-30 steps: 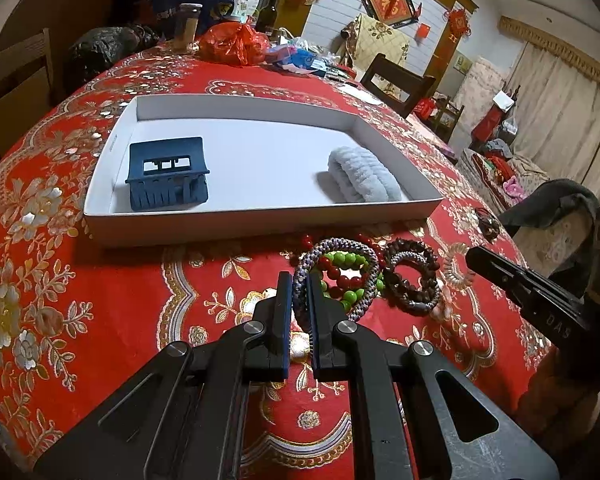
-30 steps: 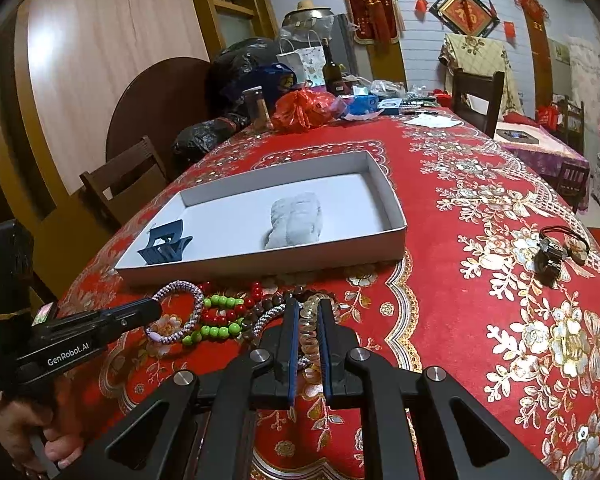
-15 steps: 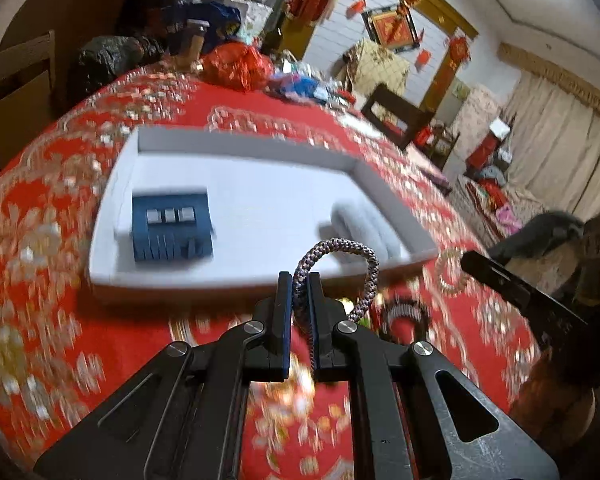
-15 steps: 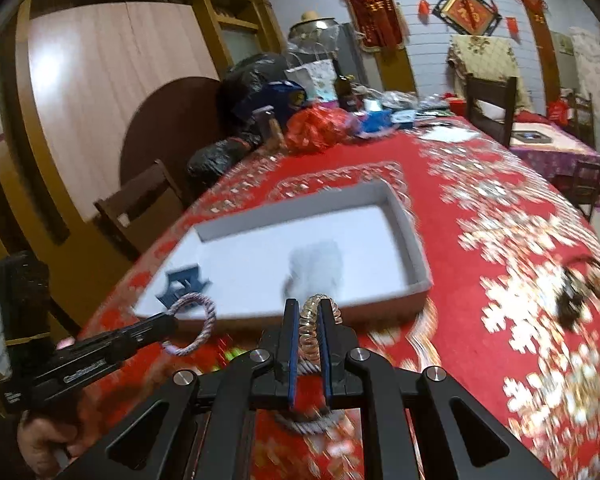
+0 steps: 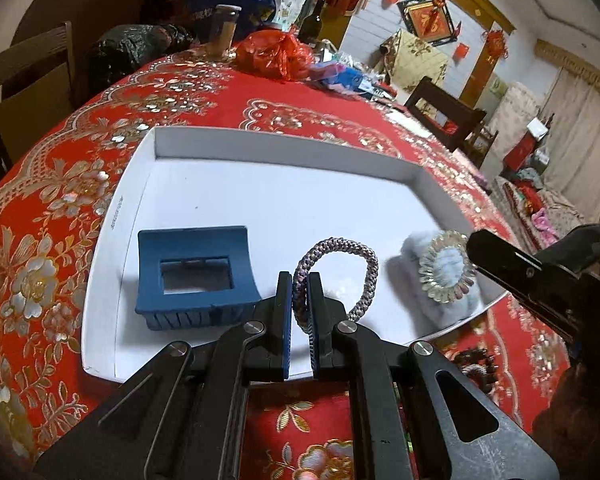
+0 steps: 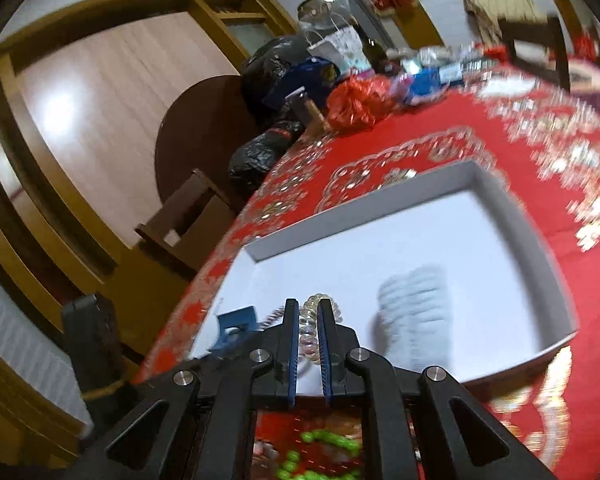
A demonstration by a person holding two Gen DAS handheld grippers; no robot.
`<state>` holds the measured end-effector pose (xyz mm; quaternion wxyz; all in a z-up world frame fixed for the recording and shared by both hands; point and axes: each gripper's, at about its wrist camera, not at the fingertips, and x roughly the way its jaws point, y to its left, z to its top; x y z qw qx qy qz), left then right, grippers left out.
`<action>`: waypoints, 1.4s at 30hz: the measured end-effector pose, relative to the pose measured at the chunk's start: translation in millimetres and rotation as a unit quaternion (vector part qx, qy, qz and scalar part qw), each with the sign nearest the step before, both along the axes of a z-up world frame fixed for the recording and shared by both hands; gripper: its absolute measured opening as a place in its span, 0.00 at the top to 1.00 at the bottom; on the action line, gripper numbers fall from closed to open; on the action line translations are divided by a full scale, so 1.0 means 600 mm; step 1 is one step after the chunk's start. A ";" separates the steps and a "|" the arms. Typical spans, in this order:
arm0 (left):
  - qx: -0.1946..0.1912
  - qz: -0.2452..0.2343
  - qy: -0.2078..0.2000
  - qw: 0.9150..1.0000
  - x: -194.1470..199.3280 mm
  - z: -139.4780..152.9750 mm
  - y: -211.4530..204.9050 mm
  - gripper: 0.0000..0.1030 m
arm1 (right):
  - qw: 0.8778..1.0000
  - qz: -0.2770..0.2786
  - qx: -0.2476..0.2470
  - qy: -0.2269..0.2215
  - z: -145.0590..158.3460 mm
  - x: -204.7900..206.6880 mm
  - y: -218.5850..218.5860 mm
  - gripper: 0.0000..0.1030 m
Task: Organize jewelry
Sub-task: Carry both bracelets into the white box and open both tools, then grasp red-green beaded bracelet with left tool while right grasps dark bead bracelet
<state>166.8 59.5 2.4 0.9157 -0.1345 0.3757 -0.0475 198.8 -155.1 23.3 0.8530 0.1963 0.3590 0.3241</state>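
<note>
My left tongs (image 5: 300,306) pinch a braided bracelet (image 5: 340,276) at lower centre over the white tray (image 5: 268,148), beside the blue hair clip (image 5: 194,276), while my right tongs (image 6: 308,338) clamp a clear coil tie (image 6: 314,326) over that tray.

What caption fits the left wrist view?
Left gripper holds a braided bracelet over the white tray, beside a blue clip.

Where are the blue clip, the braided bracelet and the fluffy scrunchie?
blue clip (image 5: 196,280), left wrist view, on its top frame.
braided bracelet (image 5: 370,272), left wrist view, on its right curve.
fluffy scrunchie (image 6: 416,304), right wrist view, on its middle.
</note>
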 end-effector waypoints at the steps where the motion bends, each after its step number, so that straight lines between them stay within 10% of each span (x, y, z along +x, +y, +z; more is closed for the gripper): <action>1: 0.004 0.001 0.004 1.000 0.000 -0.003 -0.001 0.95 | 1.000 0.002 0.003 0.007 -0.005 0.004 0.001 0.92; 8: 0.009 -0.002 0.012 1.000 0.002 -0.011 -0.002 0.85 | 0.998 -0.023 -0.051 0.036 -0.024 0.013 0.000 0.91; 14: 0.023 0.000 -0.003 1.000 -0.014 0.003 -0.008 0.58 | 0.997 -0.048 -0.063 0.022 -0.016 -0.001 -0.020 0.62; 26: 0.029 -0.010 -0.025 0.999 -0.083 0.026 -0.012 0.58 | 0.985 -0.088 -0.142 -0.047 0.011 -0.086 -0.084 0.62; 39: -0.009 -0.073 0.052 0.996 -0.051 -0.020 -0.089 0.58 | 0.961 -0.177 -0.202 -0.064 -0.023 -0.168 -0.158 0.62; 42: -0.002 -0.074 0.059 0.996 -0.042 -0.022 -0.096 0.80 | 0.961 -0.179 -0.203 -0.061 -0.022 -0.166 -0.158 0.62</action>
